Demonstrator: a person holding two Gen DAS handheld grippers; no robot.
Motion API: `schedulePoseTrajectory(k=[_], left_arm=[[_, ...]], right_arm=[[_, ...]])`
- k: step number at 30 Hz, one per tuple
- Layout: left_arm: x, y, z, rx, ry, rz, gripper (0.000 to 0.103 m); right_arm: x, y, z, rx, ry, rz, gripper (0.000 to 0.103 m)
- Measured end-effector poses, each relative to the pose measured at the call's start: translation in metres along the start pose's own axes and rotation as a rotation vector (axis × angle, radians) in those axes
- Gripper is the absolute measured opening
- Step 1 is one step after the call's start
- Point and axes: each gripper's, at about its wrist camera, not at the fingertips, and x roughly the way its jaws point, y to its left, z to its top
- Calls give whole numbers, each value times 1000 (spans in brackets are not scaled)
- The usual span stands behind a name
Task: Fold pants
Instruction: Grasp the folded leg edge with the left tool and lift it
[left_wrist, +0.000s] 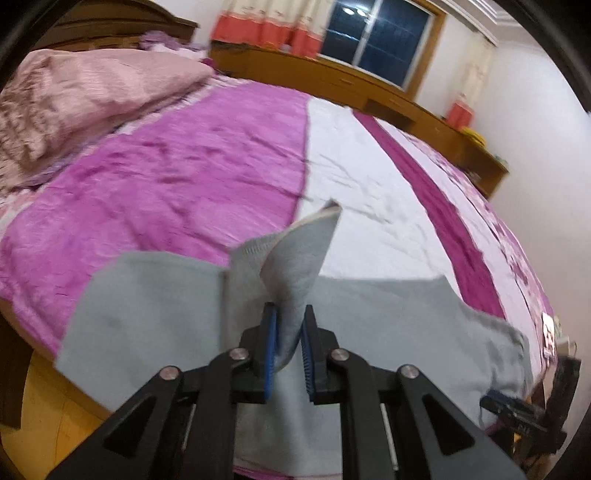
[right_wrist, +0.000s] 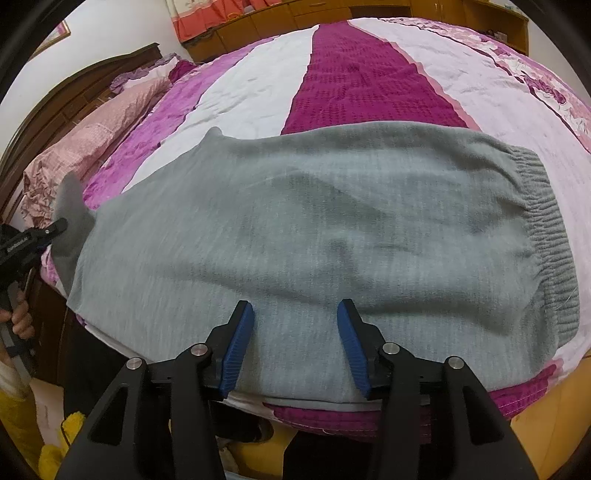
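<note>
Grey fleece pants (right_wrist: 295, 229) spread flat across near edge of striped pink bedspread (right_wrist: 354, 74), ribbed elastic waistband (right_wrist: 550, 236) at right. Left gripper (left_wrist: 288, 347) pinched on raised leg-end fold. Right gripper (right_wrist: 295, 354) spread wide, empty, over fabric.

Left wrist view: close over bed (left_wrist: 184, 166) edge, facing window (left_wrist: 376, 37). Right wrist view: near bed foot, facing headboard side. Shared: grey pants (right_wrist: 295, 229).
</note>
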Motion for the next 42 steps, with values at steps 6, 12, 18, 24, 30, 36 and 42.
schedulePoseTrajectory(k=[6, 12, 18, 24, 30, 36, 42], left_arm=[[14, -27, -19, 81, 76, -20, 18], [-16, -17, -20, 81, 29, -26, 36], [-46, 13, -15, 10, -41, 37, 38], [-31, 31, -6, -15, -21, 42, 41], [-1, 7, -3, 93, 72, -20, 42], [33, -33, -12, 335, 143, 35, 42], [48, -45, -20, 399, 168, 51, 36]], right_arm=[[0, -1, -1, 5, -2, 10, 41], [-1, -3, -2, 11, -4, 17, 41], [-1, -2, -3, 7, -12, 25, 46], [-2, 4, -3, -16, -14, 2, 48], [-3, 5, -3, -20, -13, -2, 48], [-2, 6, -3, -23, -11, -3, 49], [-2, 3, -4, -12, -13, 12, 49]])
